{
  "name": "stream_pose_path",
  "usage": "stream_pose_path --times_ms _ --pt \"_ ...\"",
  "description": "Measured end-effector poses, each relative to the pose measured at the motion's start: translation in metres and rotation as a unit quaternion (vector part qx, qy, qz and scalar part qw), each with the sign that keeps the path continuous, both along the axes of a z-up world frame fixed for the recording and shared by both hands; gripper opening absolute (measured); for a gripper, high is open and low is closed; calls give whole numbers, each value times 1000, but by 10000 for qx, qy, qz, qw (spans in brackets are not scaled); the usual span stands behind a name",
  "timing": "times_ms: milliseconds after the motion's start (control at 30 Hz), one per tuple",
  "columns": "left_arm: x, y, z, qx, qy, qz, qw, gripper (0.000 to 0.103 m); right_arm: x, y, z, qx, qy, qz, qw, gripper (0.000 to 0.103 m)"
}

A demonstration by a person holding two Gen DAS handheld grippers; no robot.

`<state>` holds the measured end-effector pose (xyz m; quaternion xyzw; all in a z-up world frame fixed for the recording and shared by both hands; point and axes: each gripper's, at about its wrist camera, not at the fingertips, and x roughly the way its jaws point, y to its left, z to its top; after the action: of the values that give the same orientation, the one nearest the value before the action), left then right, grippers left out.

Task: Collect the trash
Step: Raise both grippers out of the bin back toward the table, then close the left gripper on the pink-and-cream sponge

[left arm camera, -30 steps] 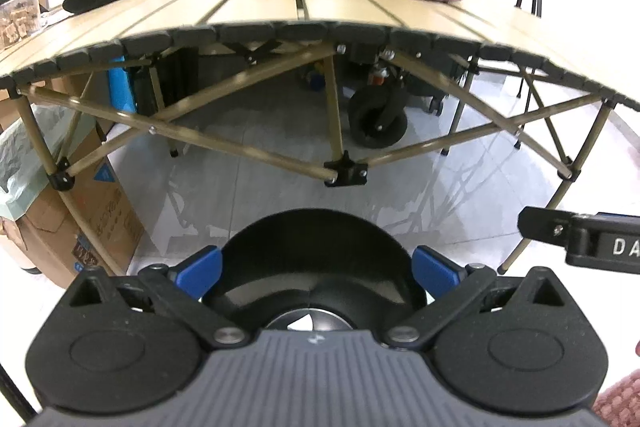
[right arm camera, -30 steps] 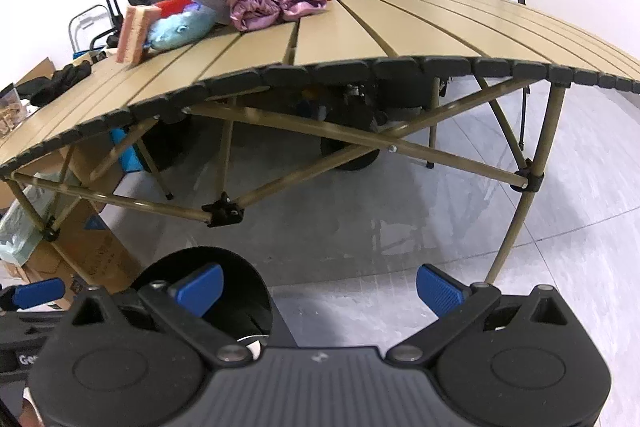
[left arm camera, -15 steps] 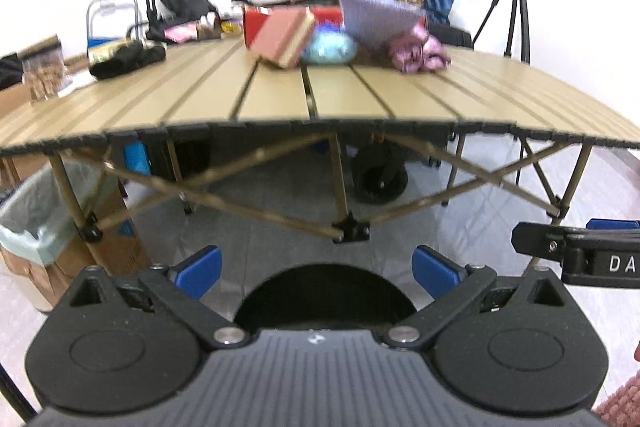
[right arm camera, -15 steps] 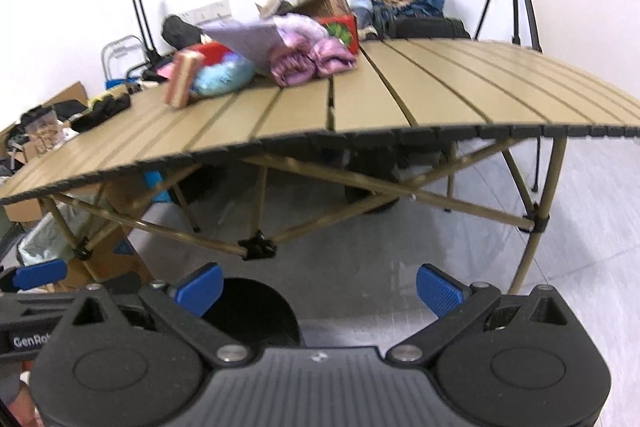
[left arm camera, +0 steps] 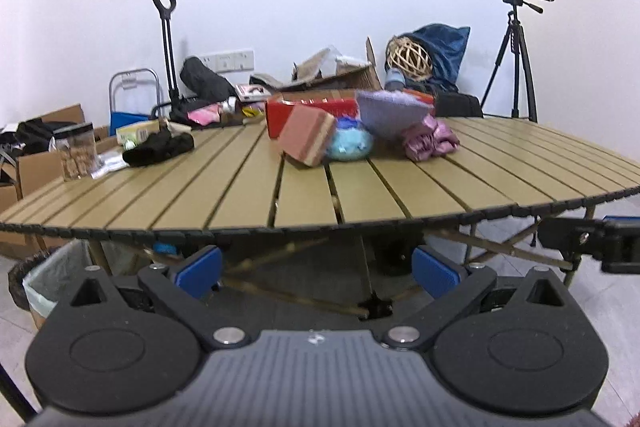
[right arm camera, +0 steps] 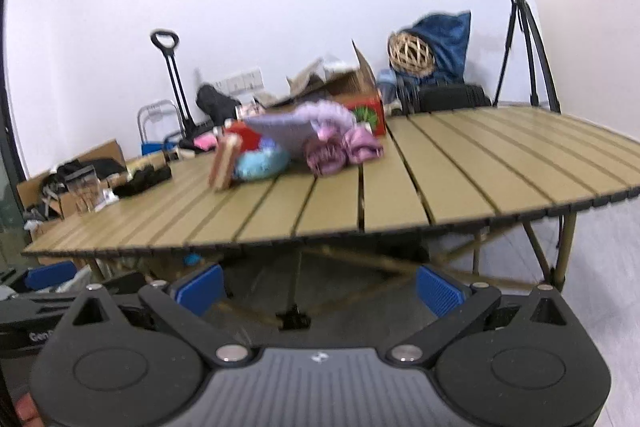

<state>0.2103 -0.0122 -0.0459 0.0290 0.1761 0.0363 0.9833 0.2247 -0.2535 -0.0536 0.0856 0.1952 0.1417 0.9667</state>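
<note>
Soft, crumpled things make up the cluster at the middle of the tan slatted folding table (left arm camera: 248, 195): a pink and tan sponge block (left arm camera: 306, 135), a pale blue plush-looking lump (left arm camera: 352, 145), a grey-lilac sheet (left arm camera: 390, 113) and a wad of pink-purple crumpled wrapping (left arm camera: 430, 143). All are judged light and yielding; the sponge is best pinched across its flat faces, the wrapping at a raised fold. Both the left gripper (left arm camera: 316, 269) and the right gripper (right arm camera: 318, 285) are held wide, nothing between the blue pads (left arm camera: 434, 271), below and short of the table's near edge, so the cluster lies well ahead and above. A lined bin (left arm camera: 52, 277) is seen at lower left.
</note>
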Motion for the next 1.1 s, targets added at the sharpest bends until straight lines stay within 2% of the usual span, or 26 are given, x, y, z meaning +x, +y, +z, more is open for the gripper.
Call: stream_pose_path --times_ms 333,467,700,967,1100 --pt "18 5 27 -39 -497 193 9986 103 5 11 26 -158 -931 54 9955 103" --pt "29 12 35 -126 -618 307 9975 103 11 16 34 -232 -1165 66 9929 103" --pt "60 19 46 -158 -699 495 9962 103 36 22 39 -297 -1189 -58 9924 103" --pt "107 19 49 -290 -527 461 9971 103 85 24 37 -441 -1135 -314 9921 103" --pt "135 13 48 -131 -448 495 9977 103 115 25 31 -457 -1072 -481 9920 103"
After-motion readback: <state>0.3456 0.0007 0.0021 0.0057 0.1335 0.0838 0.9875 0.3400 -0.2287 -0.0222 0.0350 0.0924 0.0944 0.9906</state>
